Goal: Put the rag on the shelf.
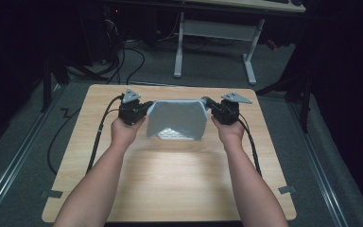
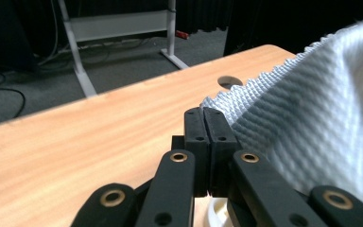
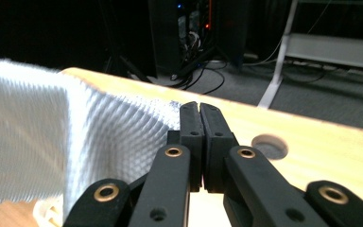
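- Forearms enter from the near edge of the wooden table (image 1: 170, 189), each hand carrying a gripper over the far half.
- Left gripper (image 1: 144, 111) has its jaws pressed together, pinching the upper left corner of the white waffle-weave cloth (image 1: 177, 118); the left gripper view shows that corner (image 2: 212, 101) caught between the black jaws.
- Right gripper (image 1: 210, 105) likewise has its jaws pressed shut on the cloth's upper right corner.
- Cloth hangs stretched between both grippers, lower edge meeting the table near its middle, towards the far edge.
- Round hole (image 3: 269, 144) sits in the tabletop just beyond the right jaws.
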Available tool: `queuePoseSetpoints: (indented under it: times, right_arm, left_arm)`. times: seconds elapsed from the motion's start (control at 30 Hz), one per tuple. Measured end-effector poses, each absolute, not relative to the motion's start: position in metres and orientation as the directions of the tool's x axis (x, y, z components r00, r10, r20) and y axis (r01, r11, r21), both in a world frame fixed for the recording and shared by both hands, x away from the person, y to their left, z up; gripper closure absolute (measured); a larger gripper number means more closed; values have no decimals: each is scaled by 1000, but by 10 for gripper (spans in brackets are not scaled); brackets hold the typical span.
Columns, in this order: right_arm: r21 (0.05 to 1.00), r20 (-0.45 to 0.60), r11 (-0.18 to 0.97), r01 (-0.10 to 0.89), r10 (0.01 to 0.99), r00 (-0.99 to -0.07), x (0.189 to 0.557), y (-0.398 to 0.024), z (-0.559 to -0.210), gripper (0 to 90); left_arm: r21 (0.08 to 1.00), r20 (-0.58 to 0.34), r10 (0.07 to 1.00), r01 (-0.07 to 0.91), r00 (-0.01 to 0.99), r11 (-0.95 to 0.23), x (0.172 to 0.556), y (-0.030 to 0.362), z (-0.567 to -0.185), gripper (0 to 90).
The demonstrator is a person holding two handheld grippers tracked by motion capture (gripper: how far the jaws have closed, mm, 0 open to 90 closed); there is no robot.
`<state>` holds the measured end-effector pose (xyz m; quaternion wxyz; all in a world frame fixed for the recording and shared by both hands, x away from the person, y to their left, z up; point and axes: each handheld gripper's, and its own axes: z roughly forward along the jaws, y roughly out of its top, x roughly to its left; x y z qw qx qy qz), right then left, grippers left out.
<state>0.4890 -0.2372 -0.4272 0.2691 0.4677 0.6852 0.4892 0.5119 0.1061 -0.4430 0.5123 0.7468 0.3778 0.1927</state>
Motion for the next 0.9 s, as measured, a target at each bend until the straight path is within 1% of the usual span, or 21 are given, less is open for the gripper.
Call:
queuePoseSetpoints:
  times: [0.37, 0.63, 0.67, 0.73, 0.83, 0.9]
  right_arm:
    - [907, 114, 77, 414, 902, -416, 482, -236, -453, 893]
    - [894, 139, 59, 444, 906, -401, 476, -242, -473, 889]
    - [890, 149, 54, 454, 905, -400, 476, -243, -475, 881]
    - [883, 153, 56, 466, 905, -398, 476, -243, -478, 837]
    - [883, 151, 56, 465, 905, -397, 475, -243, -478, 806]
    - [887, 149, 55, 459, 906, -396, 475, -243, -476, 803]
  left_arm:
    - [887, -158, 742, 424, 652, -183, 505, 106, -473, 896]
    - [875, -176, 737, 446, 652, -186, 501, 103, -486, 891]
    - [876, -180, 742, 449, 646, -178, 501, 104, -487, 880]
    - [874, -198, 744, 459, 638, -162, 501, 106, -488, 802]
    - [869, -166, 761, 457, 628, -187, 500, 106, -487, 773]
    - [870, -165, 762, 456, 626, -187, 499, 107, -486, 756]
